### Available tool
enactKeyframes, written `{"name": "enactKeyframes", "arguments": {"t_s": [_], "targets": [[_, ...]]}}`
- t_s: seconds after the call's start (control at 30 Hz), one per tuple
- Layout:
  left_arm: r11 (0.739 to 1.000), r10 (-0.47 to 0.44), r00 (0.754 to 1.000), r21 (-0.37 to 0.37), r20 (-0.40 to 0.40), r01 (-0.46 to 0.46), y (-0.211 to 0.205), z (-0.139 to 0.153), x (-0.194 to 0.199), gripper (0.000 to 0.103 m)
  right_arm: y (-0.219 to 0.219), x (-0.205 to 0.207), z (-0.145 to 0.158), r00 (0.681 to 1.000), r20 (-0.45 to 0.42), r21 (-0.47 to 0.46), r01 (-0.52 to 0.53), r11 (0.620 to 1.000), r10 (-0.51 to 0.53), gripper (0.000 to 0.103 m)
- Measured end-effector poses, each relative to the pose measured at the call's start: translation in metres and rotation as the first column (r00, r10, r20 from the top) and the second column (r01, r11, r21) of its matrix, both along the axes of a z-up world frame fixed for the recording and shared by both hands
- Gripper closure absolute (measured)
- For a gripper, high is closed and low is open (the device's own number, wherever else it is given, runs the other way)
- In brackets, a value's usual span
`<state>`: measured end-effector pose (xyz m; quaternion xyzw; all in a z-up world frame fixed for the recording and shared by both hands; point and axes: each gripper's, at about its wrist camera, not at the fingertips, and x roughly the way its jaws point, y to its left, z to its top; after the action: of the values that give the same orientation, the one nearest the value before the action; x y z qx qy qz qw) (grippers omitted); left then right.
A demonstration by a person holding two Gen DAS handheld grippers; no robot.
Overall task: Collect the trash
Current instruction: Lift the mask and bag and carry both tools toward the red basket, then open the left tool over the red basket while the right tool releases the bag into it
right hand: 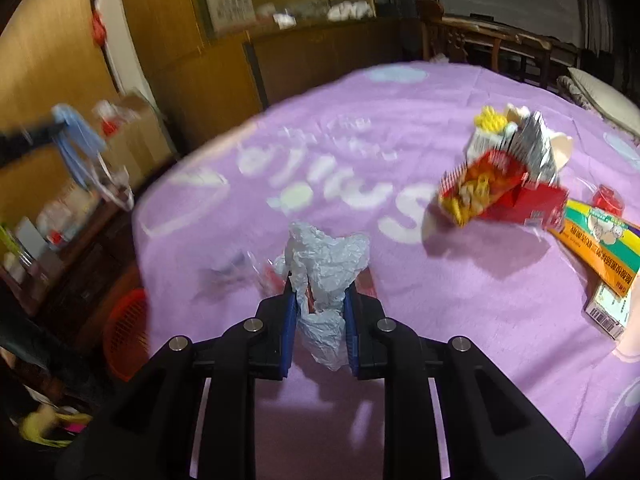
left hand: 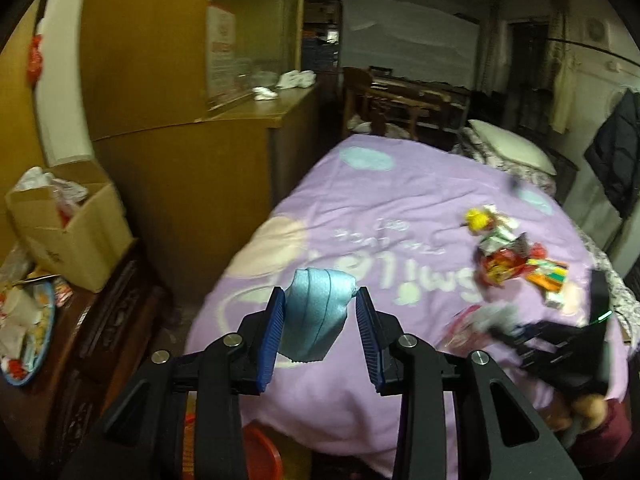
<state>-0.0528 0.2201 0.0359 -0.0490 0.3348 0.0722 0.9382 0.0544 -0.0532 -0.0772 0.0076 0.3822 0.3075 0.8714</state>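
Wrappers [right hand: 504, 184] lie on bed [right hand: 360, 128], cabinet [right hand: 304, 60] behind.

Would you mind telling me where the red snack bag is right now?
In the right wrist view, the red snack bag lies on the purple blanket, right of centre, beside the orange box.

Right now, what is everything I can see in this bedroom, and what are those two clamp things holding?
Blanket: one, purple, covering the bed.
Snack packets: a heap, red, yellow and silver, on the blanket's right.
Flat boxes: at least two, orange-green and white, beside the heap.
Basket: one, red, on the floor by the bed.
Cardboard box: one, brown, on the dark cabinet.
Pillow: one, cream, far end.
Blue face mask: one, in the left gripper.
Crumpled paper: one, white, in the right gripper.
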Motion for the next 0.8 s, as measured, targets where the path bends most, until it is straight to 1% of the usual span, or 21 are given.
{"name": "enactKeyframes", "arguments": {"t_s": [0.07,0.2,0.33,0.4,0.5,0.57,0.6,0.63,0.67,0.7,0.73,0.77,0.8], "targets": [[1.000,0.016,1.000,0.002,-0.023,-0.016,0.007,-0.007,-0.005,0.067,-0.005,-0.001,0.017,0.999,0.052,0.017,0.011,1.000,-0.012,0.081],[0.998,0.062,0.994,0.016,-0.090,-0.060,0.025,-0.028,-0.021,0.067,-0.009,-0.008,0.049,0.993,0.112,0.052,0.012,0.999,-0.018,0.081],[0.994,0.111,0.982,0.022,-0.150,-0.109,0.048,-0.053,-0.040,0.066,0.005,-0.022,0.075,0.987,0.159,0.083,-0.051,0.995,0.037,0.080],[0.991,0.134,0.973,0.021,-0.189,-0.133,0.060,-0.071,-0.049,0.066,0.022,-0.033,0.081,0.982,0.167,0.093,-0.108,0.990,0.092,0.079],[0.986,0.167,0.953,0.039,-0.252,-0.162,0.074,-0.103,-0.059,0.066,0.048,-0.041,0.079,0.975,0.152,0.096,-0.178,0.979,0.163,0.079],[0.983,0.181,0.941,0.030,-0.287,-0.180,0.085,-0.127,-0.065,0.066,0.065,-0.046,0.075,0.970,0.130,0.098,-0.219,0.971,0.205,0.079],[0.980,0.192,0.931,0.014,-0.309,-0.198,0.093,-0.143,-0.068,0.065,0.074,-0.048,0.072,0.967,0.117,0.097,-0.237,0.967,0.226,0.079],[0.979,0.196,0.925,0.006,-0.324,-0.206,0.097,-0.153,-0.070,0.064,0.084,-0.049,0.068,0.964,0.104,0.091,-0.253,0.963,0.244,0.079],[0.977,0.199,0.918,-0.006,-0.343,-0.214,0.102,-0.164,-0.070,0.059,0.093,-0.051,0.063,0.961,0.092,0.084,-0.267,0.960,0.259,0.079],[0.974,0.204,0.910,-0.021,-0.360,-0.227,0.108,-0.175,-0.072,0.049,0.099,-0.054,0.061,0.959,0.081,0.077,-0.278,0.958,0.272,0.079],[0.969,0.217,0.901,-0.030,-0.375,-0.245,0.115,-0.184,-0.074,0.043,0.105,-0.056,0.058,0.956,0.069,0.071,-0.288,0.955,0.284,0.079],[0.963,0.236,0.893,-0.034,-0.383,-0.269,0.121,-0.189,-0.076,0.034,0.113,-0.056,0.053,0.953,0.054,0.062,-0.300,0.952,0.297,0.079],[0.958,0.248,0.891,-0.040,-0.380,-0.283,0.126,-0.191,-0.078,0.029,0.122,-0.057,0.048,0.949,0.039,0.053,-0.314,0.948,0.312,0.079]]}}
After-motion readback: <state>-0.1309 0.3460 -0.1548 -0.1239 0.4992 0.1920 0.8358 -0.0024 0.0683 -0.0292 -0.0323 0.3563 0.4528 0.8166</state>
